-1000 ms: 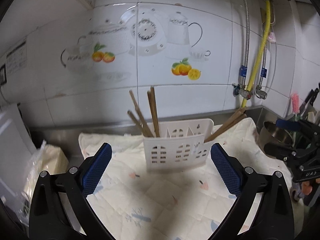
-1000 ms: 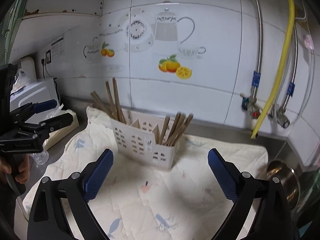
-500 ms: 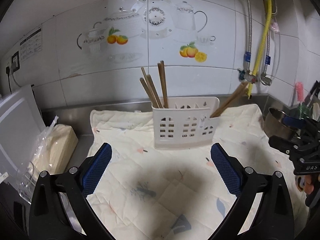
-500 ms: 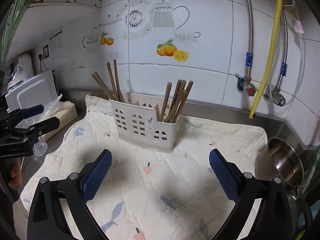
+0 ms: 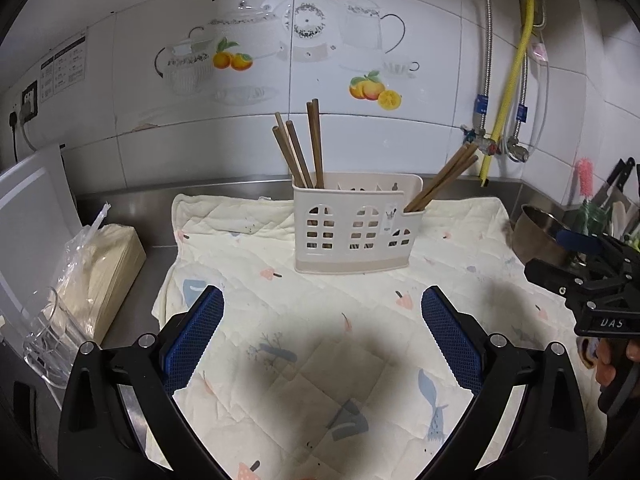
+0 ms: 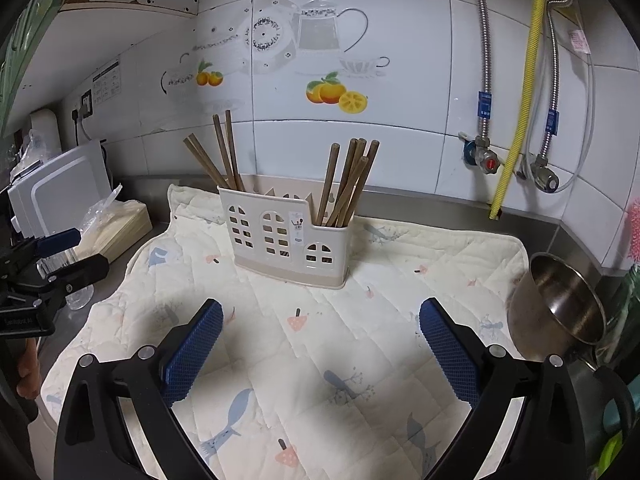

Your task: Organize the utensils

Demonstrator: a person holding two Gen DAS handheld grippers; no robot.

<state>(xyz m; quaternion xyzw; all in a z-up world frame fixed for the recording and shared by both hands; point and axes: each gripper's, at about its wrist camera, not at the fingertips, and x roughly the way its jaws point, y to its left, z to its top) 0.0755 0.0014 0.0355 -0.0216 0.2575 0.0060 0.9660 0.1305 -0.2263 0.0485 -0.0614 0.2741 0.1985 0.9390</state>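
A cream plastic utensil holder point(image 5: 356, 232) point(image 6: 286, 240) with window cut-outs stands upright on a patterned quilted cloth point(image 5: 320, 360) point(image 6: 320, 360). Brown wooden chopsticks point(image 5: 300, 148) point(image 6: 218, 156) stick up from its left compartment, and another bunch of chopsticks point(image 5: 444, 178) point(image 6: 350, 182) leans out of its right end. My left gripper point(image 5: 322, 336) hangs open over the cloth, well short of the holder, with nothing between its blue pads. My right gripper point(image 6: 320, 344) is likewise open and empty, in front of the holder.
A steel pot point(image 6: 556, 304) point(image 5: 540, 236) sits at the cloth's right edge. A bagged pale block point(image 5: 100, 268) and a clear glass point(image 5: 52, 336) lie left of the cloth, beside a white appliance point(image 6: 60, 196). Pipes and valves point(image 6: 492, 152) run down the tiled wall.
Both grippers have drawn back and up from the holder, which now looks smaller and farther off. Both stay open and empty.
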